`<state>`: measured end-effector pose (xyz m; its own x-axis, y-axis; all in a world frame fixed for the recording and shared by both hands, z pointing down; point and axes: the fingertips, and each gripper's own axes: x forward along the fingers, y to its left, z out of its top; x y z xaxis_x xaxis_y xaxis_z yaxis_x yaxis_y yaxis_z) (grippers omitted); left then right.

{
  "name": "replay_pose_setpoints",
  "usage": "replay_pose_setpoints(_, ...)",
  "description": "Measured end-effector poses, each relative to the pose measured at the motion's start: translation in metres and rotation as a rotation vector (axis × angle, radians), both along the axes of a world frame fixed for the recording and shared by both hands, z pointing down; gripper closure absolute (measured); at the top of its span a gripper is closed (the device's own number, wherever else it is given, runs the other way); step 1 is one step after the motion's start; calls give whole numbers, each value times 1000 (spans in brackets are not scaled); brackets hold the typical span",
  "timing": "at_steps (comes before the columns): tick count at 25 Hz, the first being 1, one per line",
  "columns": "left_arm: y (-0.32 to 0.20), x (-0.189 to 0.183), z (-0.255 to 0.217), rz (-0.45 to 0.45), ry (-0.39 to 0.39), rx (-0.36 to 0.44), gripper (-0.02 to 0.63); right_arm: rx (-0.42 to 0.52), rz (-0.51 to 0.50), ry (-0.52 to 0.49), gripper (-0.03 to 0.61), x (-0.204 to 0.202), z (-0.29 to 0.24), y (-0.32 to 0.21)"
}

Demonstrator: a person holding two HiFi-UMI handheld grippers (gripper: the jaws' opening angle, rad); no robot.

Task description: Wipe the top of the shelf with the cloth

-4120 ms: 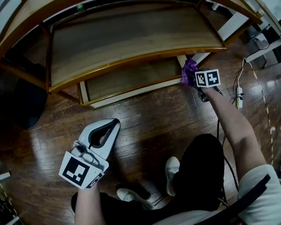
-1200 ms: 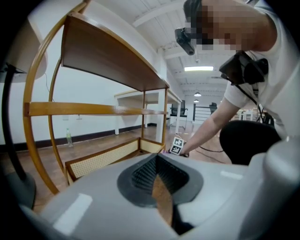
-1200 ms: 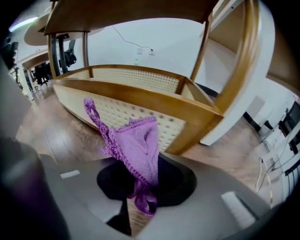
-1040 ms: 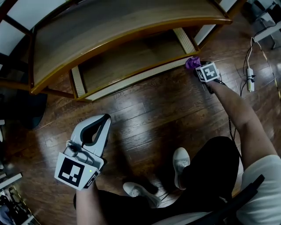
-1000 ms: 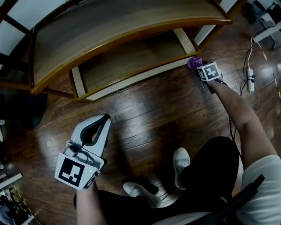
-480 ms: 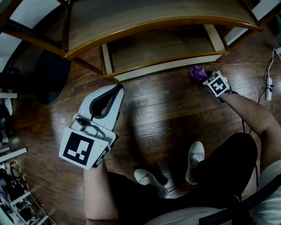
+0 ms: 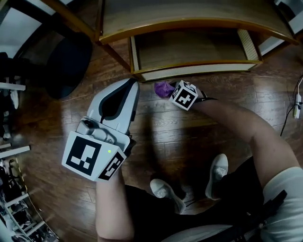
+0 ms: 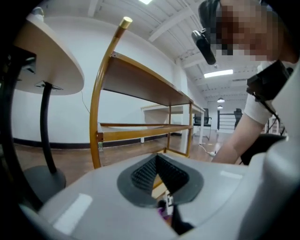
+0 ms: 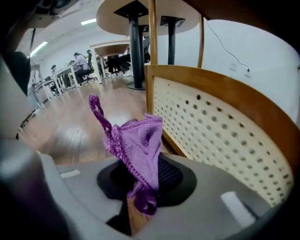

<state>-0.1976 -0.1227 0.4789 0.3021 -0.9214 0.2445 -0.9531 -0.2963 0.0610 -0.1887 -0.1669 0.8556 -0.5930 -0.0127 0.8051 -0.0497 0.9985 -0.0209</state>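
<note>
The wooden shelf [image 7: 189, 14] fills the top of the head view, its lower board [image 7: 189, 49] close to the floor. My right gripper [image 7: 170, 91] is low over the floor in front of the shelf's base, toward its left end, shut on a purple knitted cloth [image 7: 164, 88]. In the right gripper view the cloth [image 9: 138, 140] bunches up out of the closed jaws [image 9: 145, 176], beside the shelf's perforated side panel [image 9: 211, 126]. My left gripper [image 7: 133, 85] is held above the floor by the shelf's left front corner, shut and empty. Its view shows the shelf [image 8: 140, 84] from below.
A black round table base [image 7: 68, 64] stands on the wooden floor at the left. A cable and power strip [image 7: 297, 99] lie at the right edge. The person's shoes [image 7: 215, 175] are below my grippers. Round tables [image 9: 136, 47] and seated people [image 9: 79, 61] are far off.
My right gripper has carried the cloth leftward along the floor, from the shelf's right end to near its left end. The left gripper has come up closer to the shelf.
</note>
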Motion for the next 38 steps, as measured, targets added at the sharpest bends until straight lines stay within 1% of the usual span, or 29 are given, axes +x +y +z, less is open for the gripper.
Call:
replay_pose_setpoints(3,5,5,8,7,15,-25,595,6,-16,-20,480,-36,7,5)
replay_pose_setpoints(7,7,6,12,14,26,-32,595,12,-31,-35,480,-76,12,12)
replay_pose_setpoints(9,8,8,15,27,19,-39,595,24,-20,-27,480,-83,13,7)
replay_pose_setpoints(11,8,10,19,39,13,-45,595,39,-2,-17,480,-78,13,-4)
replay_pose_setpoints(16,-1,18,21,57,23,-43,595,66,35,23,480,-34,22,-32)
replay_pose_setpoints(20,-7,33,26,98,22,-49,595,85,84,49,480,8,25,-54)
replay_pose_setpoints(24,-13,47,28,133,21,-47,595,95,121,100,480,60,28,-77)
replay_pose_setpoints(30,-16,56,36,161,18,-59,595,126,198,171,480,141,31,-117)
replay_pose_setpoints(38,-19,70,46,199,9,-77,595,123,346,238,480,233,36,-161)
